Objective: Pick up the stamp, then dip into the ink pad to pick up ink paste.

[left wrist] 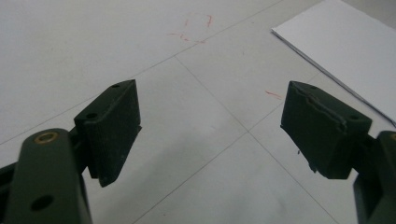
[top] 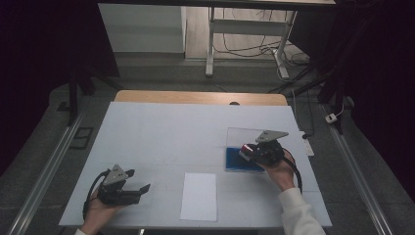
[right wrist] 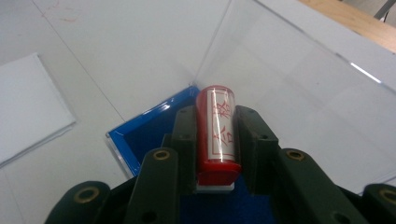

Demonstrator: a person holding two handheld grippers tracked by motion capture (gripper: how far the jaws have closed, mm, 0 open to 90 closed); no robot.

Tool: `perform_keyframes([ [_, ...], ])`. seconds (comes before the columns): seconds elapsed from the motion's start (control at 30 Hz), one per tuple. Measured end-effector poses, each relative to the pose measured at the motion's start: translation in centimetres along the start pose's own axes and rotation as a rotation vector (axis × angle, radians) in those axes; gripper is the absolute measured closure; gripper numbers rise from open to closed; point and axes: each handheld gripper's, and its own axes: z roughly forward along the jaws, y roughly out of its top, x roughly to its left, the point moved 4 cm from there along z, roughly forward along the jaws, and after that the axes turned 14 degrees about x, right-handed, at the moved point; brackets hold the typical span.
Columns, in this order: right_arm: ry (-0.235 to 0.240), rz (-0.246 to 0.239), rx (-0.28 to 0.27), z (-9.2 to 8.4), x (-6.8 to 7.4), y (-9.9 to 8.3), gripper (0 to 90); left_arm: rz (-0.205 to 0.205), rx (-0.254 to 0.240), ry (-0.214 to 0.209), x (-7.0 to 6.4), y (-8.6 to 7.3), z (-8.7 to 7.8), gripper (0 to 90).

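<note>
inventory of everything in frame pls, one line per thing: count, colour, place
stamp: 1, red with clear body and red characters, clamped between the right gripper's jaws over the blue pad
ink pad case: 1, blue base with clear lid hinged open, right side of the mat
sheet of paper: 1, white, near edge of the mat, centre
mat: 1, white with faint red marks, covers the tabletop
table: 1, wood, edge shows beyond the mat
desk frame: 1, white, on the floor behind, cables around it
left gripper: 1, black, jaws open, holding nothing, near left
right gripper: 1, black, shut on the stamp
</note>
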Motion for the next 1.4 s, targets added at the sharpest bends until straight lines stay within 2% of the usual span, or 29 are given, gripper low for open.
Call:
perform_keyframes([
  [0.23, 0.002, 0.018, -0.033, -0.8, 0.2, 0.1, 70.4, -0.006, -0.003, 0.000, 0.0, 0.0, -0.1, 20.1],
  [0.37, 0.022, 0.031, -0.053, -1.1, 0.3, 0.2, 70.3, -0.005, -0.003, -0.001, 0.0, 0.0, 0.0, 20.1],
  [0.9, 0.034, -0.005, -0.094, -2.6, 1.5, 0.8, 70.3, -0.005, 0.001, -0.002, 0.0, 0.0, 0.1, 20.1],
  [1.27, 0.027, 0.000, -0.074, -2.6, 1.3, 0.7, 70.3, -0.002, 0.004, 0.000, 0.0, 0.0, 0.1, 20.1],
  [1.4, -0.001, 0.003, -0.020, -1.9, 1.2, 0.5, 70.4, 0.000, 0.006, 0.001, 0.0, 0.0, 0.2, 20.1],
])
